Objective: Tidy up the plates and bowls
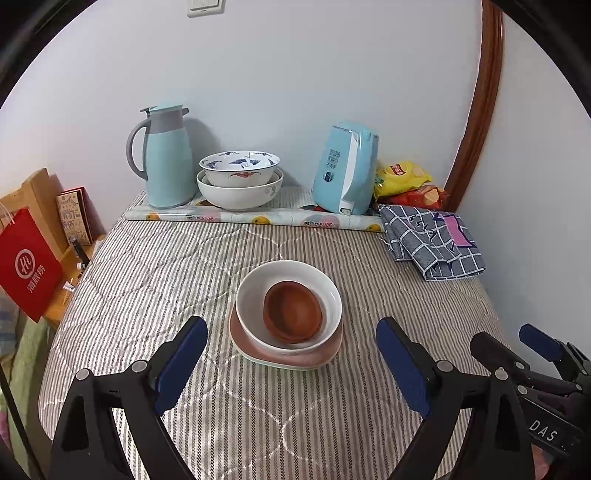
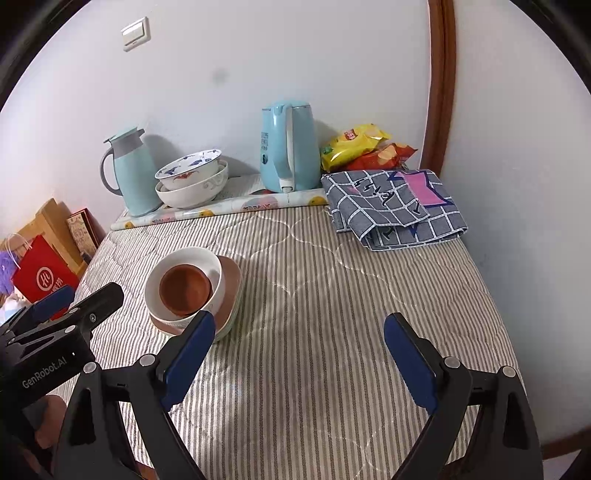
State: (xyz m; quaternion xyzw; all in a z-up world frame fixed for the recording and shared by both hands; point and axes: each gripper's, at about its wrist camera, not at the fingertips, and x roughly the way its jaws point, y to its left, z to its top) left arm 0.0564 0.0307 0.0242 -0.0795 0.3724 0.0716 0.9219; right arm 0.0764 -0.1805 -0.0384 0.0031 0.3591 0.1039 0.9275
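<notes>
Striped quilted cover (image 1: pixel 184 280) over the whole tabletop. Back edge: rolled fruit-print liner (image 1: pixel 255 216) running 9-to-3. Teal thermos jug (image 1: pixel 166 155) at 11 o'clock on it, light-blue electric kettle (image 1: pixel 345 168) at 1 o'clock. Yellow and red chip bags (image 1: pixel 406 181) against the wall beside the kettle. Folded checked cloth (image 1: pixel 432 240) at 2 o'clock. Red paper bag (image 1: pixel 27 266) off-table at 9 o'clock. Wall switch (image 1: pixel 205 7) at 12.

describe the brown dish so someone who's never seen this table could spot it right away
Start at the striped cloth-covered table and find the stack near its middle, closer to you than the kettles. A pink plate carries a white bowl, and the brown dish nests inside it, the only dark, unglazed-looking piece.
</notes>
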